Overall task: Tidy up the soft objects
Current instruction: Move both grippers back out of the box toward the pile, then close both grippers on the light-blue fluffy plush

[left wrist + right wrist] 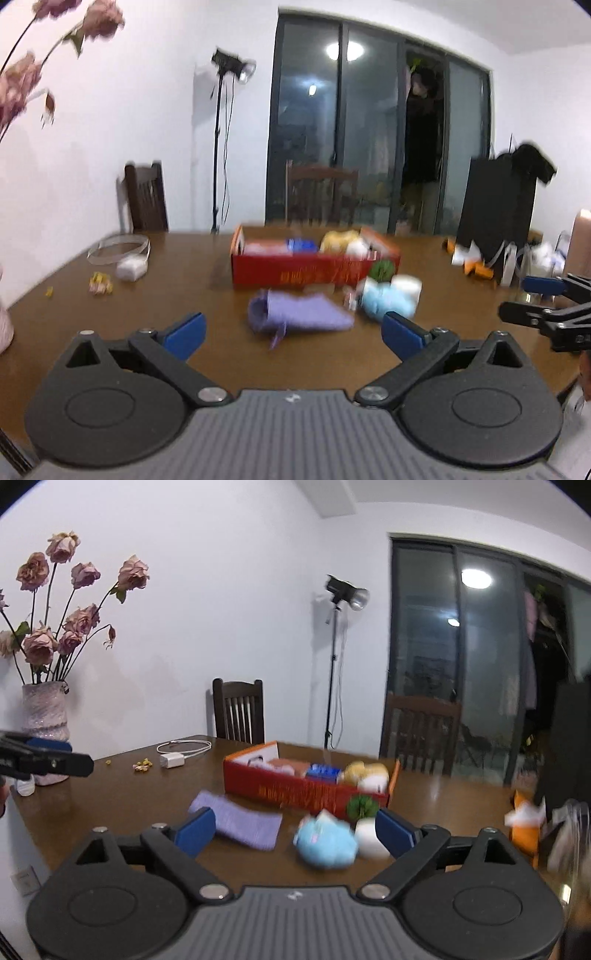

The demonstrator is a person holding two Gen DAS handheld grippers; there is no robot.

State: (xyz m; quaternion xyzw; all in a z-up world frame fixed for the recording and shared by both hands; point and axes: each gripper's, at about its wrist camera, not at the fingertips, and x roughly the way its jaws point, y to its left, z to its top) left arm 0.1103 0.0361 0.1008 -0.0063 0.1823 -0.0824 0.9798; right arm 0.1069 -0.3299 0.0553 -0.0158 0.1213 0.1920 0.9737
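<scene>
A red cardboard box stands open on the brown table and holds a yellow plush, a blue packet and other soft items. In front of it lie a purple knitted pouch, a light-blue plush, a white soft piece and a green ball. My left gripper is open and empty, just short of the pouch. My right gripper is also open and empty, near the light-blue plush and the pouch. Both views are blurred.
A vase of dried roses stands at the table's left edge. A white charger with its cable and small crumbs lie at the back left. Orange and white clutter sits at the right. Chairs stand behind the table.
</scene>
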